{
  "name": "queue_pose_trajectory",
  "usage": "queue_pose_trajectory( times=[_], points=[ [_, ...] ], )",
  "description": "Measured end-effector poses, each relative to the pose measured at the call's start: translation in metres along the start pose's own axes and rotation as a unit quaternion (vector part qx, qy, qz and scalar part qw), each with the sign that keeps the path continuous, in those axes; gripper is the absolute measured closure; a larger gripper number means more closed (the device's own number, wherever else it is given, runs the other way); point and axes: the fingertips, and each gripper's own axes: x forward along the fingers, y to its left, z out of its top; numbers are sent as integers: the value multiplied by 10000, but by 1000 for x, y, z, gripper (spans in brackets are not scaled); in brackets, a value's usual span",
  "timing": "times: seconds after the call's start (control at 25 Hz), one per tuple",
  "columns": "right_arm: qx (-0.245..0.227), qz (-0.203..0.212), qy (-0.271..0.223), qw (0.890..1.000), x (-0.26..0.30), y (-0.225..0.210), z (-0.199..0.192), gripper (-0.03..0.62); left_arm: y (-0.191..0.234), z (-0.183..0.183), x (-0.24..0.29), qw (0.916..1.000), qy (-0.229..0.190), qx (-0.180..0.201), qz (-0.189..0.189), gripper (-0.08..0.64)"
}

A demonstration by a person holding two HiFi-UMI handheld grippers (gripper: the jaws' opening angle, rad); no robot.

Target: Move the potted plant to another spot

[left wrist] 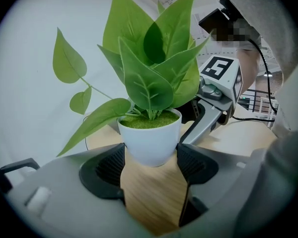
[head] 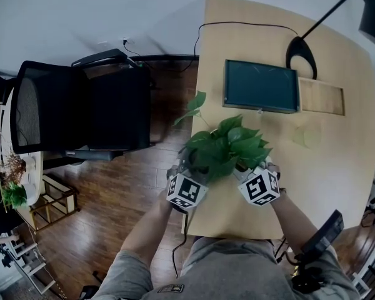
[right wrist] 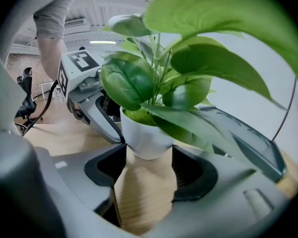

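The potted plant (head: 225, 145) has broad green leaves and a small white pot (left wrist: 150, 138), and it stands near the front edge of the light wooden table (head: 325, 167). My left gripper (head: 189, 167) comes at the pot from the left. My right gripper (head: 253, 167) comes from the right, and the leaves hide both sets of tips in the head view. In the left gripper view the jaw tips (left wrist: 151, 155) press on both sides of the pot's base. In the right gripper view the pot (right wrist: 146, 140) sits likewise between the tips (right wrist: 148, 155), which touch it.
A dark screen (head: 260, 85) lies on the table behind the plant, with a black lamp base (head: 301, 54) and its cable further back. A black office chair (head: 81, 105) stands left of the table on the wooden floor.
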Motion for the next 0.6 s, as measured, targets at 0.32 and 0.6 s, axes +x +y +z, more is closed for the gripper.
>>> queue_pose_trajectory(
  times=[0.32,0.6],
  points=[
    [-83,-160,-63,9998,-27,0,9,298,-13,22,-9,9999,-100,-3,-13,238],
    [-198,-335,-231,9990,-67,-6,22,299,-31,60,-18,9997,-196,163,50,238]
  ],
)
